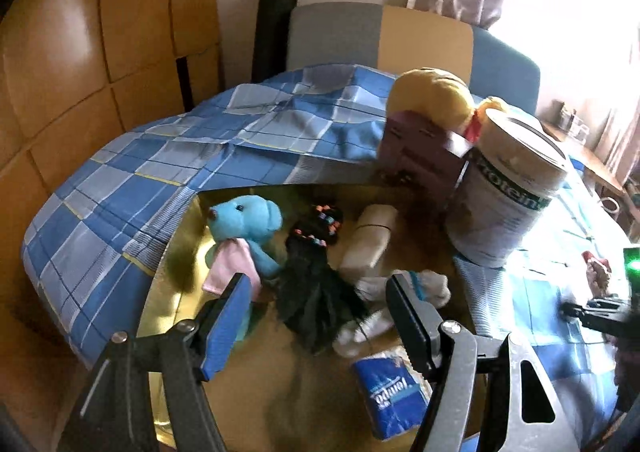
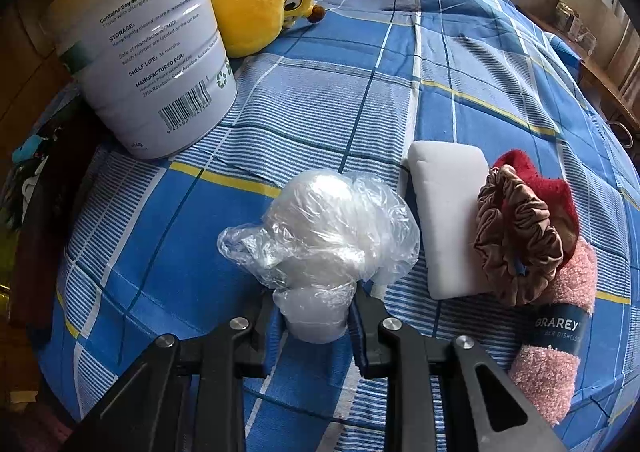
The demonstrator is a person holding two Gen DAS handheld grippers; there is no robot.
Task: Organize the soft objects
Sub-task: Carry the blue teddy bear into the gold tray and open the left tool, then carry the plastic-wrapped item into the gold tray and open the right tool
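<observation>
My right gripper point(image 2: 314, 308) is shut on a white bundle wrapped in clear plastic point(image 2: 320, 232), held just over the blue checked cloth point(image 2: 400, 92). Beside it lie a white sponge point(image 2: 444, 220), a brown scrunchie point(image 2: 520, 240), a red cloth point(image 2: 556, 196) and a pink rolled dishcloth point(image 2: 560, 340). A yellow plush giraffe point(image 2: 264, 4) lies at the back. My left gripper point(image 1: 320, 316) is open and empty above a gold-lined box point(image 1: 188, 260) that holds a blue teddy point(image 1: 244, 228), a black tasselled item point(image 1: 312, 272), white socks point(image 1: 376, 304), a white roll point(image 1: 368, 240) and a tissue pack point(image 1: 392, 392).
A large white protein tin point(image 2: 152, 52) stands at the left of the cloth; it also shows in the left wrist view point(image 1: 508, 188), next to a purple box point(image 1: 420, 156). Chairs point(image 1: 400, 36) stand behind the table. Wooden panels point(image 1: 80, 72) are at the left.
</observation>
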